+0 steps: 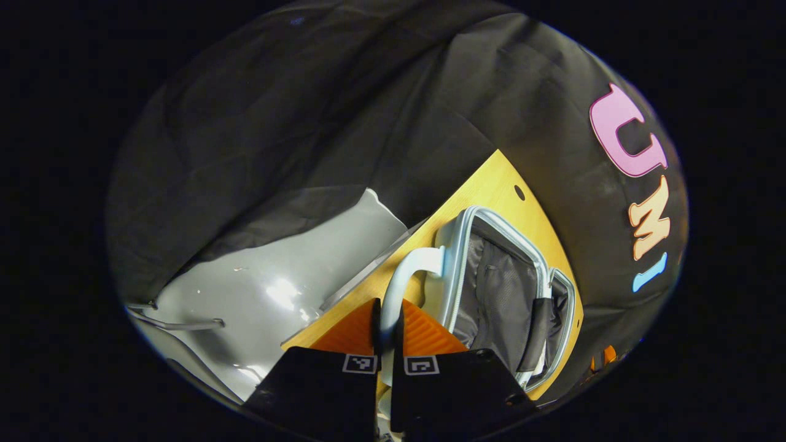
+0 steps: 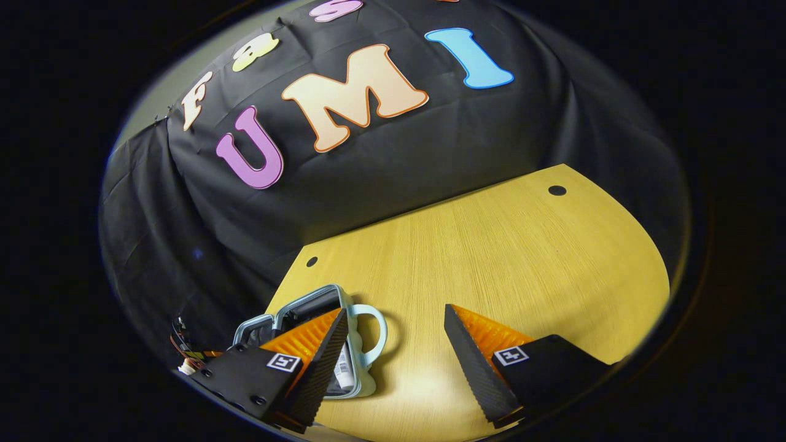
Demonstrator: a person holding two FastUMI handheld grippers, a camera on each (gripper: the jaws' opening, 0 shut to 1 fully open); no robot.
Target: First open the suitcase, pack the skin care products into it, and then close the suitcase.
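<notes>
The left tool [image 1: 387, 334] was pinching the suitcase's pale handle [image 1: 405, 270], its fingers pressed together on the loop, with the open suitcase [image 1: 503, 288] just beyond on the desk [image 1: 491, 178]. The right tool [image 2: 393, 344] hung spread wide over bare wood, the suitcase off its left finger, a product [image 2: 345, 374] lying inside.

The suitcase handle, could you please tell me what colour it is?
Pale blue; the handle shows best in the right gripper view, curving off the suitcase rim.
</notes>
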